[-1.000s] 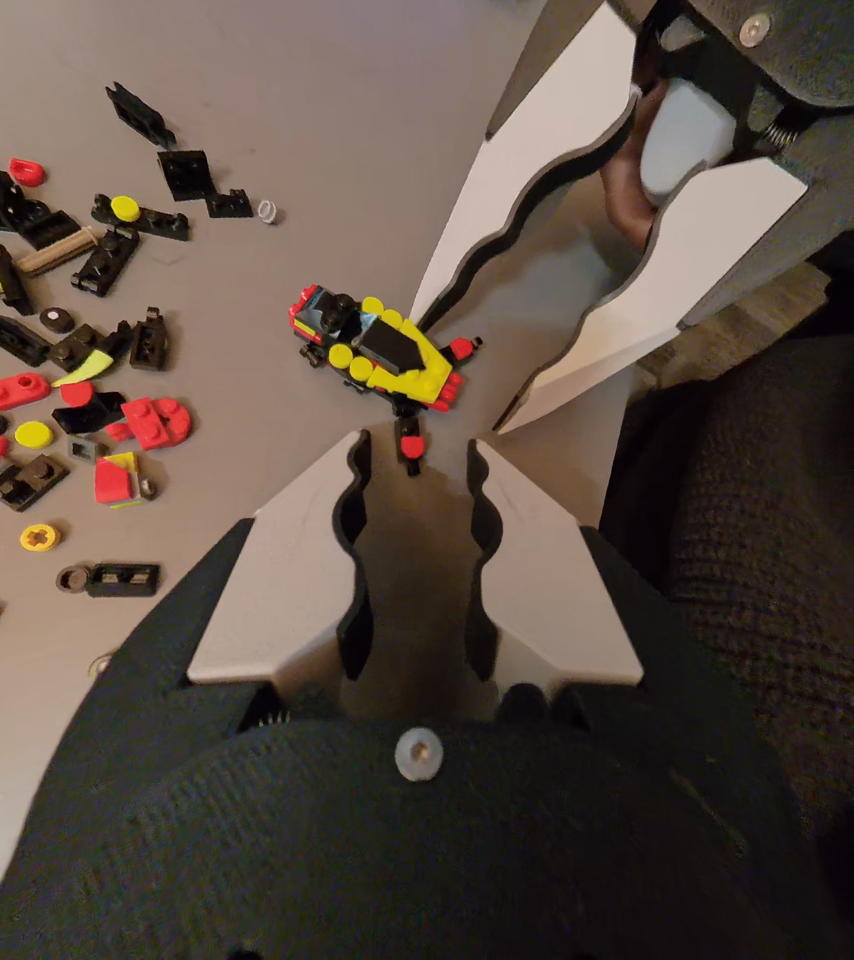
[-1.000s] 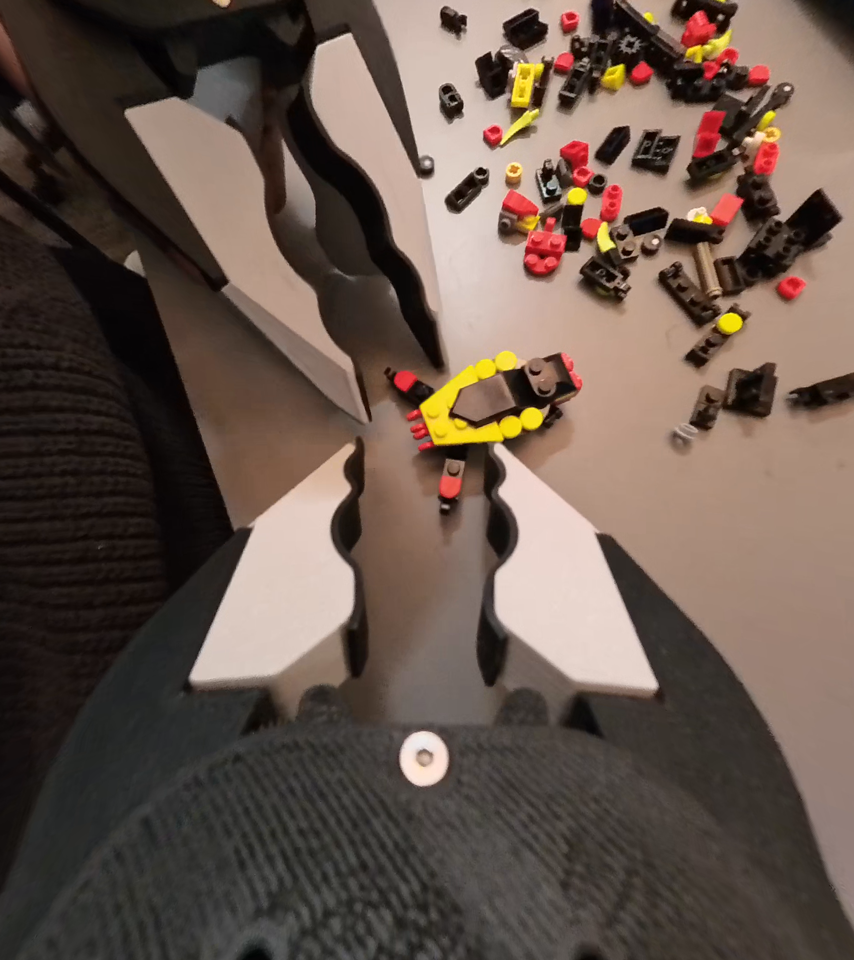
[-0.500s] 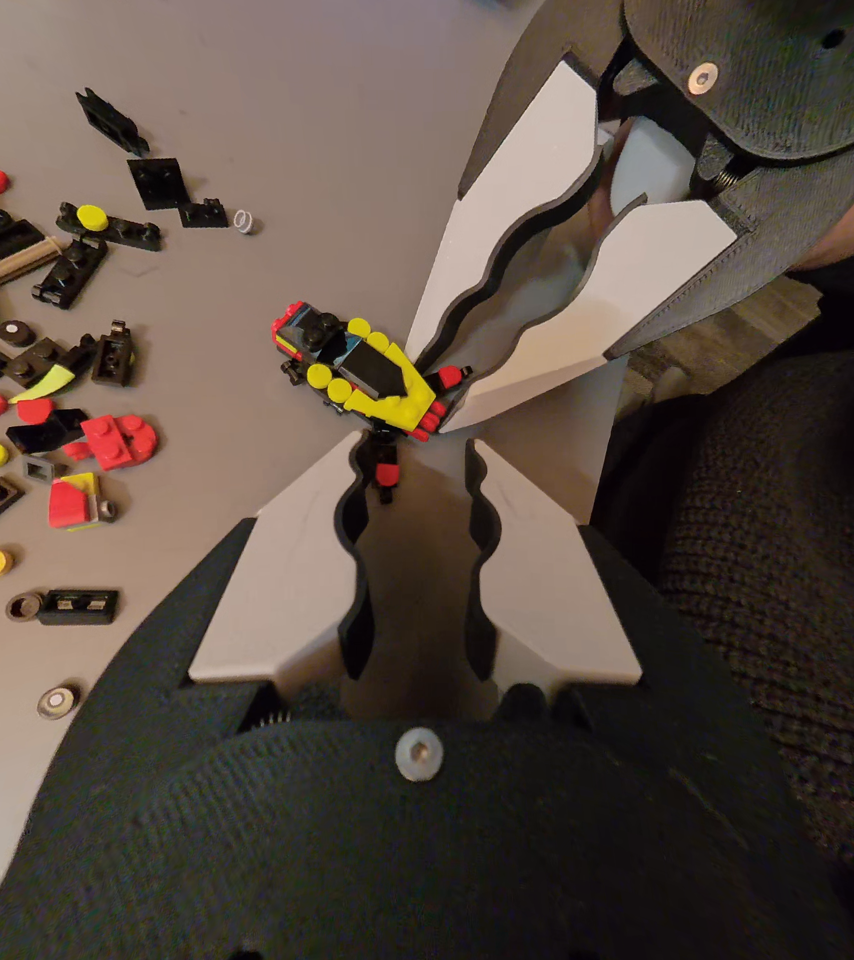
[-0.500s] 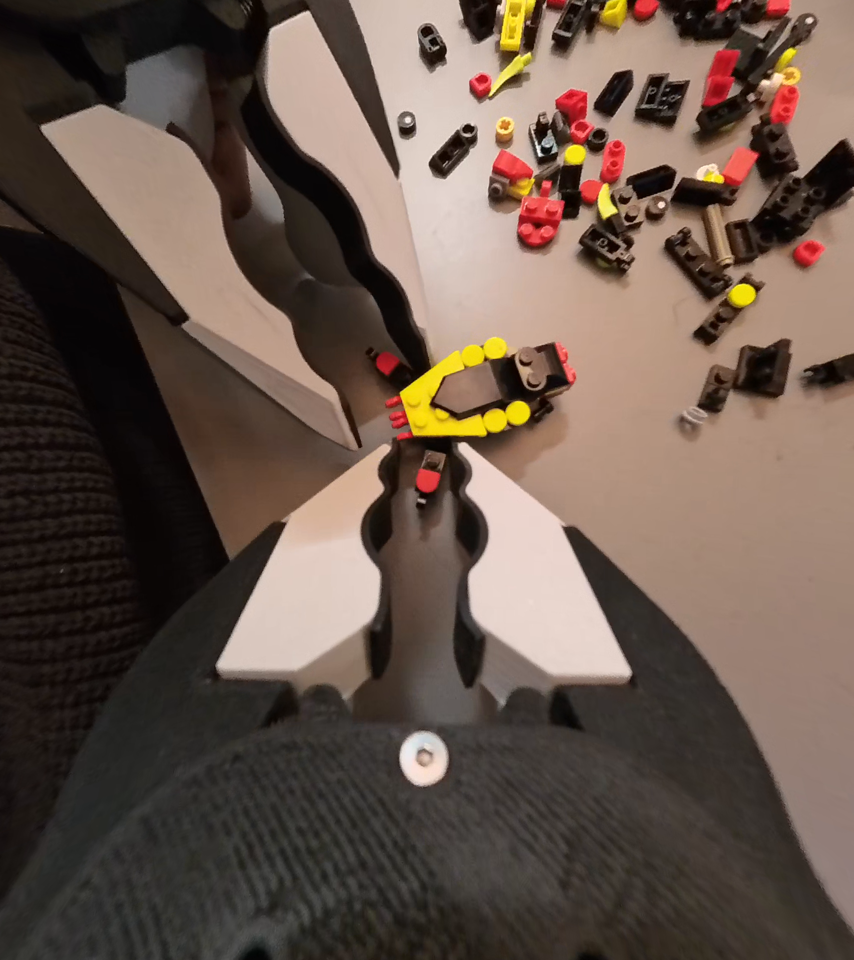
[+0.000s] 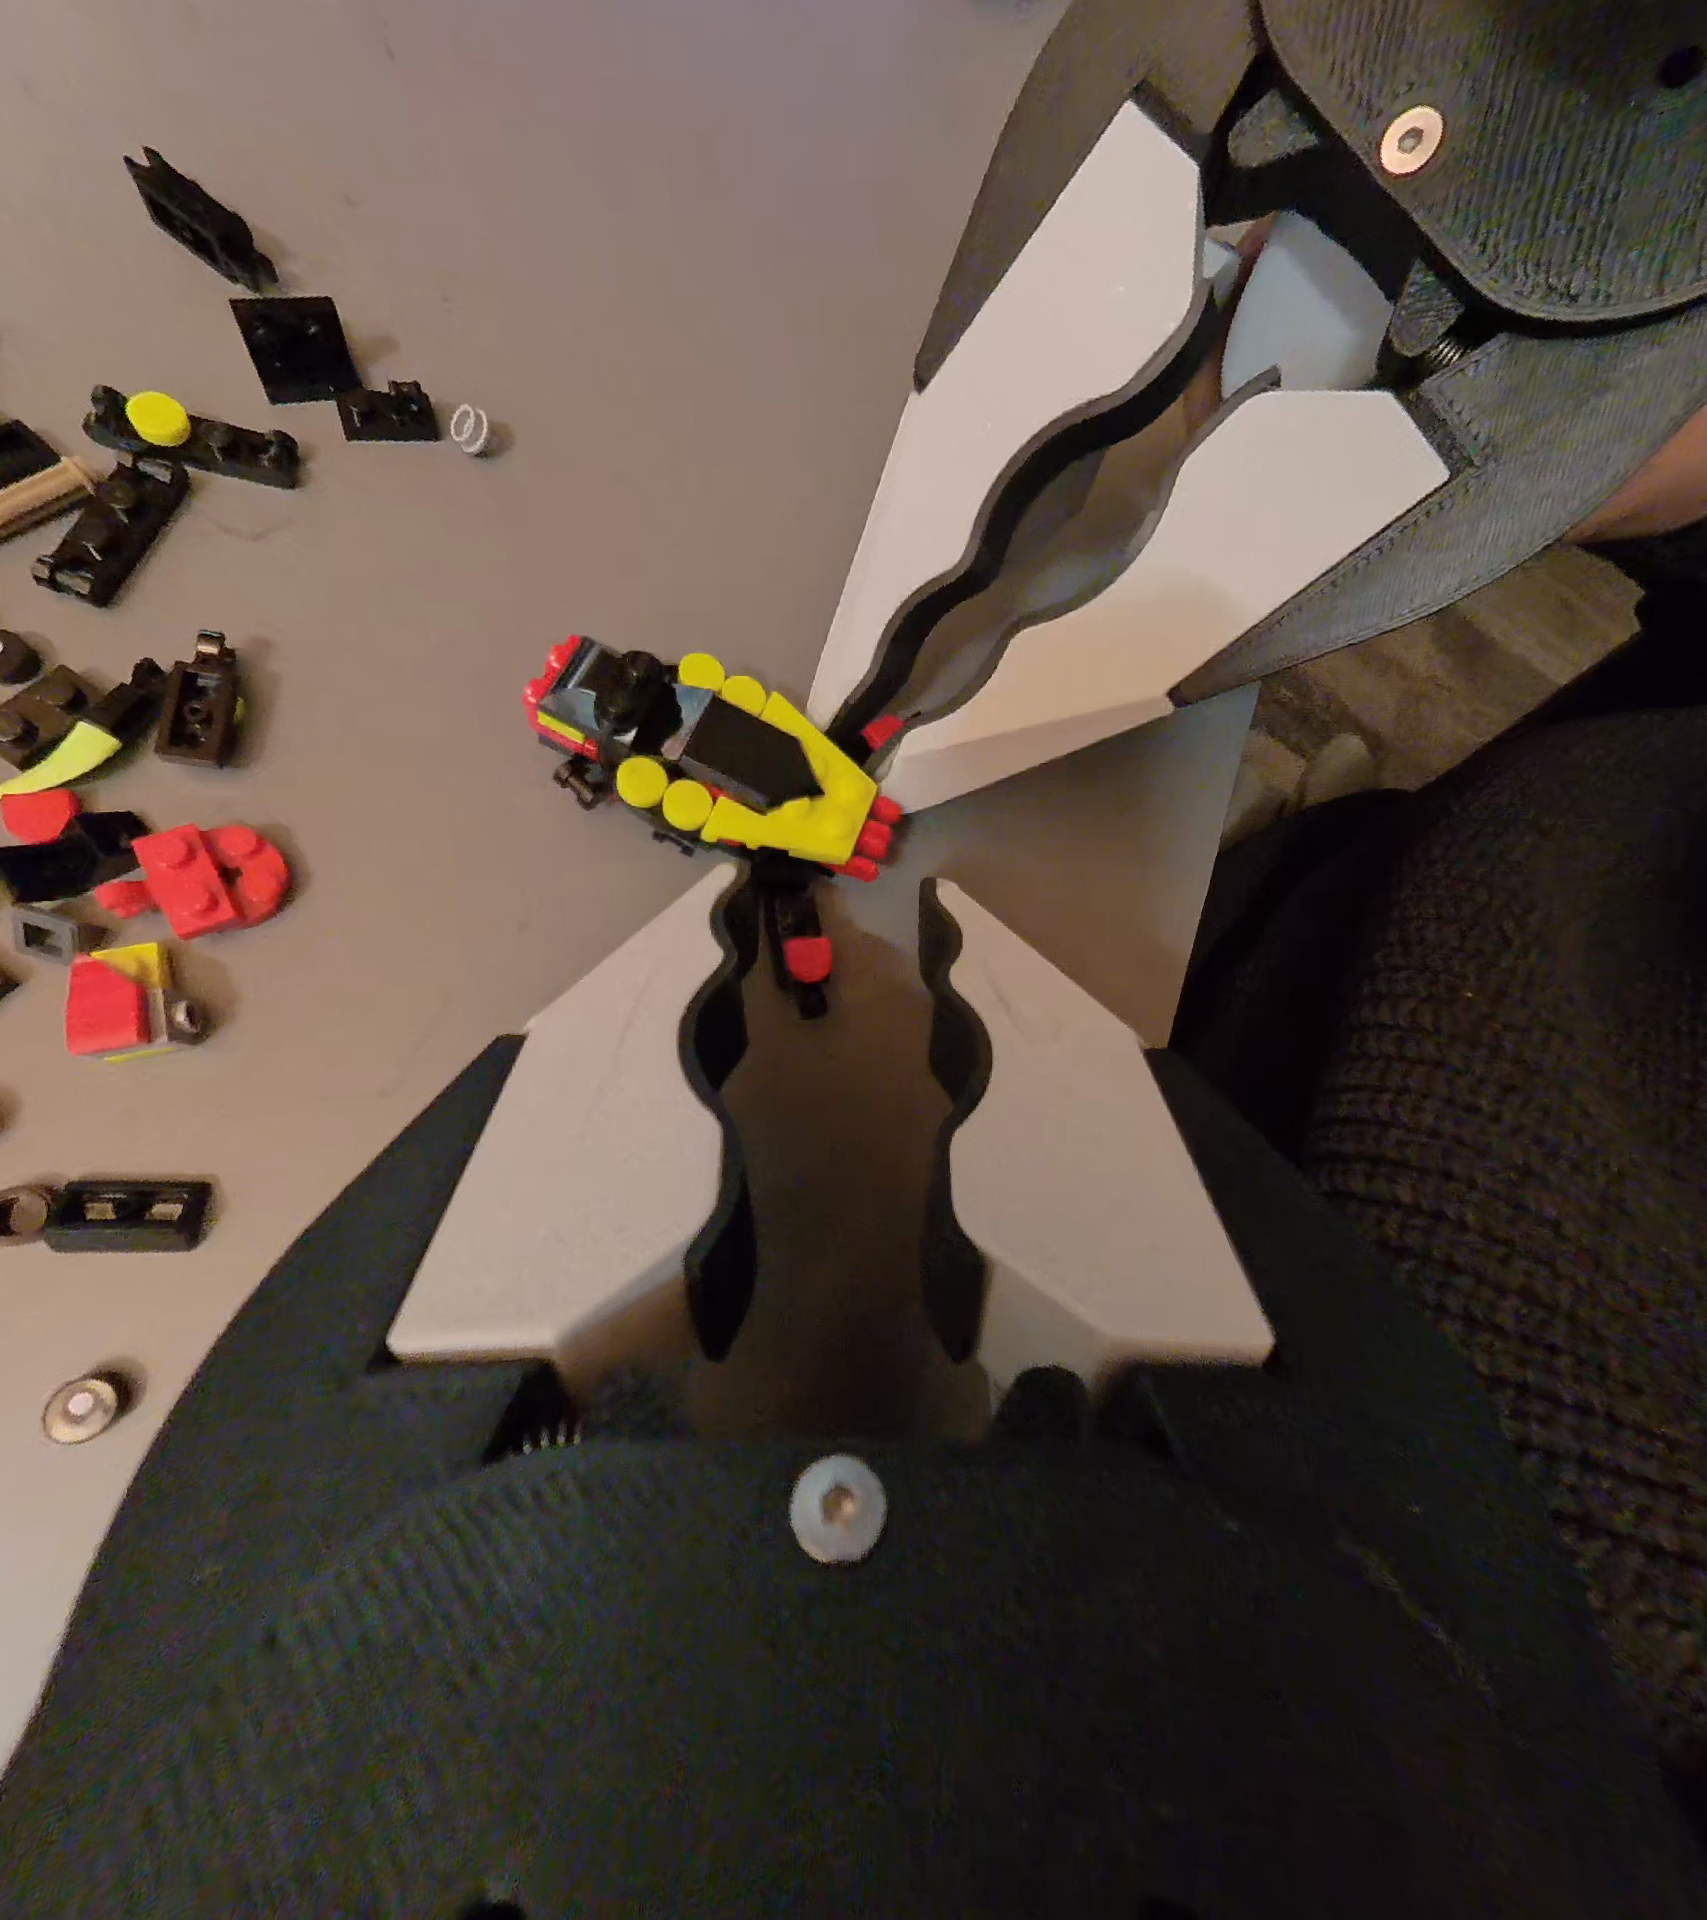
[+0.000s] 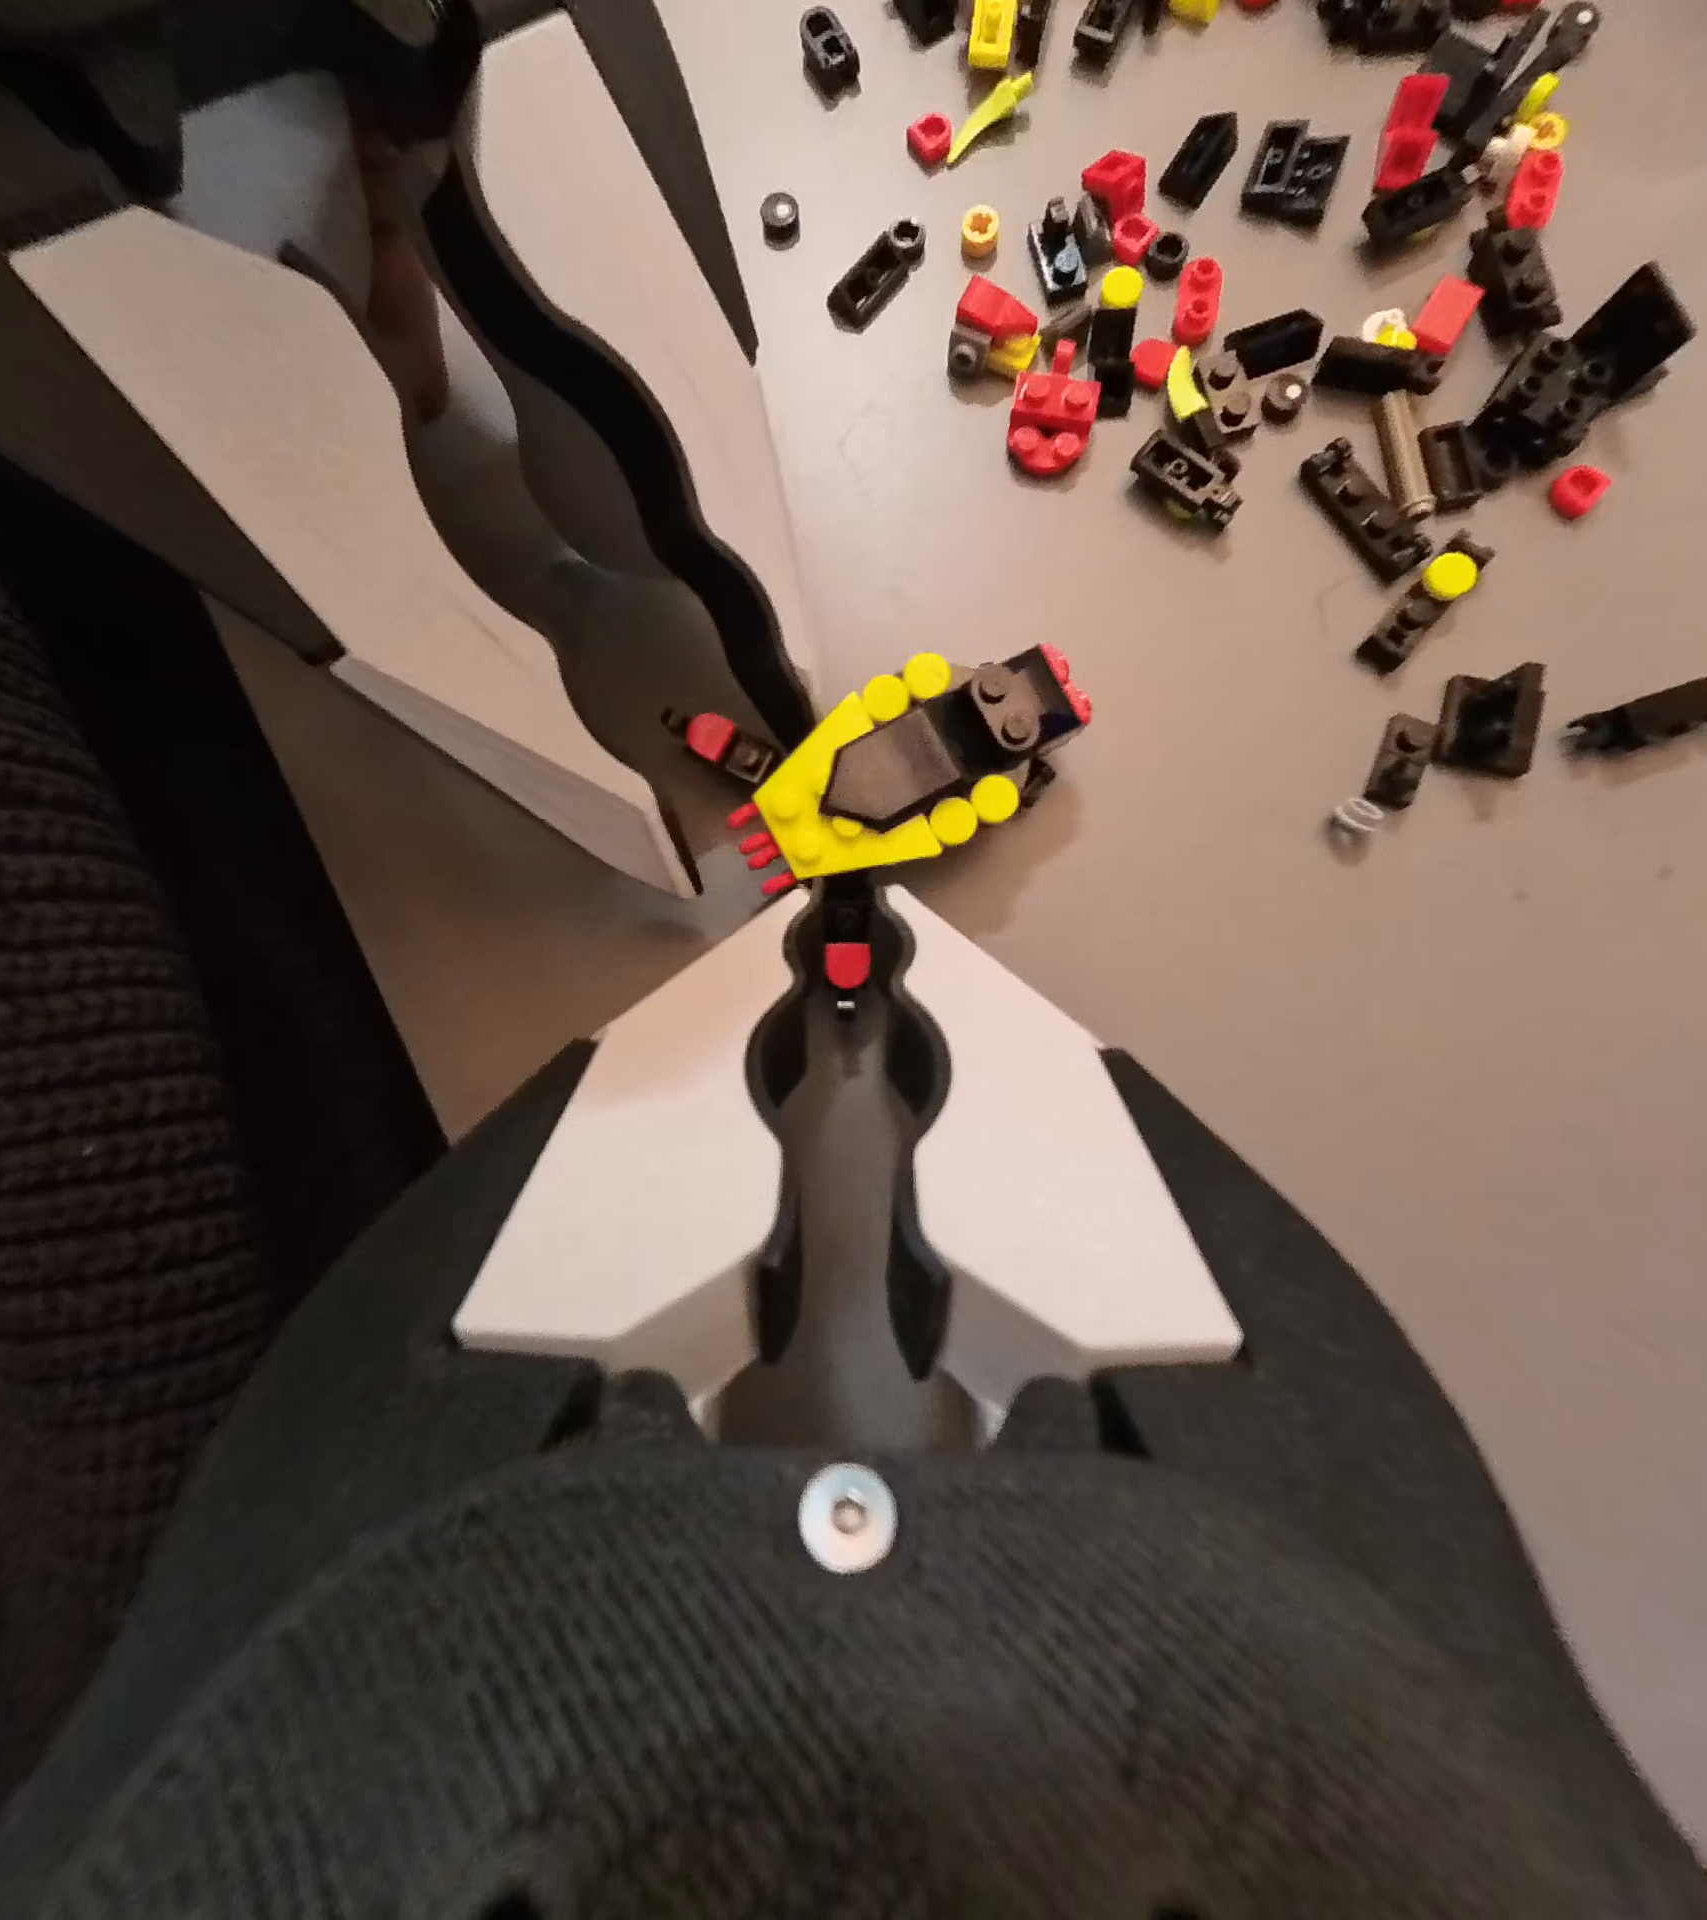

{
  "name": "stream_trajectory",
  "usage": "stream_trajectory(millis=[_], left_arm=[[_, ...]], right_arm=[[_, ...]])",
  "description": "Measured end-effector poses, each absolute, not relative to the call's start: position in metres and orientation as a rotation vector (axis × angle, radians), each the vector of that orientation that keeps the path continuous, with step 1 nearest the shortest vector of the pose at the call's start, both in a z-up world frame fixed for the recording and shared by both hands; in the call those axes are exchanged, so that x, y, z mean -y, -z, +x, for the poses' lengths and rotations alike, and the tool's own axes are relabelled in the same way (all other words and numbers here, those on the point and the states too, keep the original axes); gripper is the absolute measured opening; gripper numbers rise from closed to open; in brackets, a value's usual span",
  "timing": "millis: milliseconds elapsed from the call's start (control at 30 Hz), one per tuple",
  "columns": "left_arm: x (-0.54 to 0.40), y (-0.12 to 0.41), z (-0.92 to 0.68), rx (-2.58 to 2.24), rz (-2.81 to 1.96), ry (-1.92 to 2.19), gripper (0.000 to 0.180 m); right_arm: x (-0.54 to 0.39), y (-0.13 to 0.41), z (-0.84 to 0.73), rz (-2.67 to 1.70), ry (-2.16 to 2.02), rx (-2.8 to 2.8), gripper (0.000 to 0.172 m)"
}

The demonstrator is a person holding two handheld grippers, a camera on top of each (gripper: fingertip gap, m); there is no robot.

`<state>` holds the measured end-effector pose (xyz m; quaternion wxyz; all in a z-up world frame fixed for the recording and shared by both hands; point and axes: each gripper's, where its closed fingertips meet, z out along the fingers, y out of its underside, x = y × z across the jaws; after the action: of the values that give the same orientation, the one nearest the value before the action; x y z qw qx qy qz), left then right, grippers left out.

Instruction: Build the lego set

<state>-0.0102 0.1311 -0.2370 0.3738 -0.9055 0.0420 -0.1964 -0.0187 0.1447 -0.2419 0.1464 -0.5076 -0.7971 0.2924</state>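
Pinching one black-and-red side prong of the yellow brick model on the grey table, the right gripper is nearly shut, while the left gripper stands partly open around the model's other prong, pads not pressing, loose bricks scattered beyond the model

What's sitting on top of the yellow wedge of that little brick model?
On the yellow wedge sit a black pointed piece and round yellow studs. Whatever lies beneath the model is covered.
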Motion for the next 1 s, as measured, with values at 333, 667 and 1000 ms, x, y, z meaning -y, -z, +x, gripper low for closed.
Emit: stream_trajectory(millis=[333,667,1000], left_arm=[[-0.1299,0.2368,-0.0110,-0.090,-2.317,0.522,0.028],[-0.1265,0.2364,-0.0137,-0.108,-2.339,0.503,0.027],[-0.1237,0.2361,-0.0091,-0.150,-2.341,0.514,0.027]], right_arm=[[-0.1382,0.2396,-0.0135,-1.453,-0.918,2.318,0.037],[-0.1419,0.2385,-0.0170,-1.481,-0.903,2.285,0.035],[-0.1425,0.2391,-0.0160,-1.496,-0.910,2.289,0.028]])
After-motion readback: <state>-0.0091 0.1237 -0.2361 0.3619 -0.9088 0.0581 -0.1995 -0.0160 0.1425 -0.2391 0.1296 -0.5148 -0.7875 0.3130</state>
